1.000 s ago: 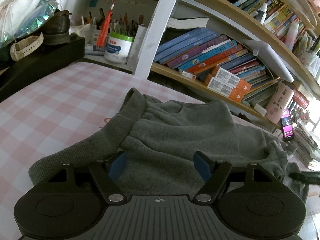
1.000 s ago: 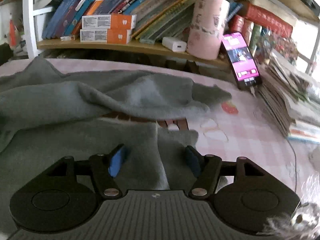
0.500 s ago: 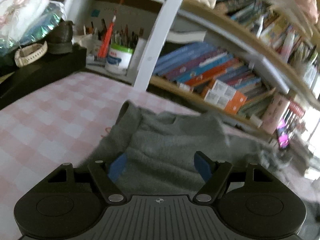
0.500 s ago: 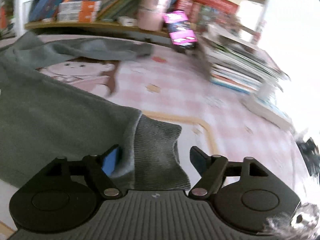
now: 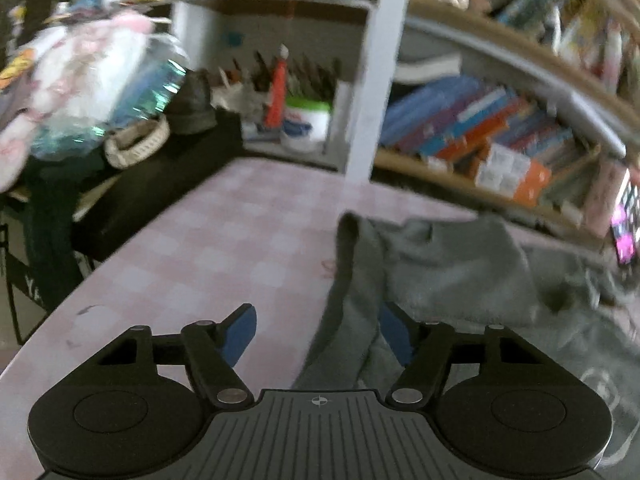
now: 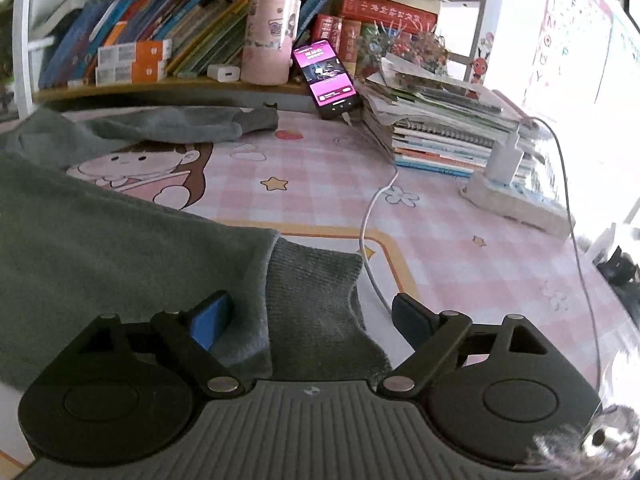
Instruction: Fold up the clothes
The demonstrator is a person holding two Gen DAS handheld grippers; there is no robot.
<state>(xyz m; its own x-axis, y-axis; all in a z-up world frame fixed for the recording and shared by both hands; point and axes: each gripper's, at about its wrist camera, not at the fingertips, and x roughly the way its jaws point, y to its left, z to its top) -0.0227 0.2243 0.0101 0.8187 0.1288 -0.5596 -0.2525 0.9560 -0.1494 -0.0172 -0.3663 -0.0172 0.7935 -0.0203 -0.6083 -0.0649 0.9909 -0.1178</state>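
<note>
A grey sweatshirt (image 5: 452,268) lies crumpled on the pink checked table. In the left wrist view its ribbed hem (image 5: 352,296) runs toward me between the open fingers of my left gripper (image 5: 320,330), near the right pad. In the right wrist view the sweatshirt (image 6: 100,240) covers the left half, and its ribbed cuff (image 6: 316,292) lies between the open fingers of my right gripper (image 6: 310,314). Neither gripper holds cloth.
A bookshelf (image 5: 500,136) runs along the table's back. A phone (image 6: 330,78) leans there, with its white cable (image 6: 370,216) trailing past the cuff. A stack of books (image 6: 444,124) and a power strip (image 6: 516,200) sit at right. A dark cabinet (image 5: 132,192) stands left.
Both grippers have swung outward. The left view now shows the sweatshirt's left edge and bare table; the right view moved right to the cuff, book stack and cable.
</note>
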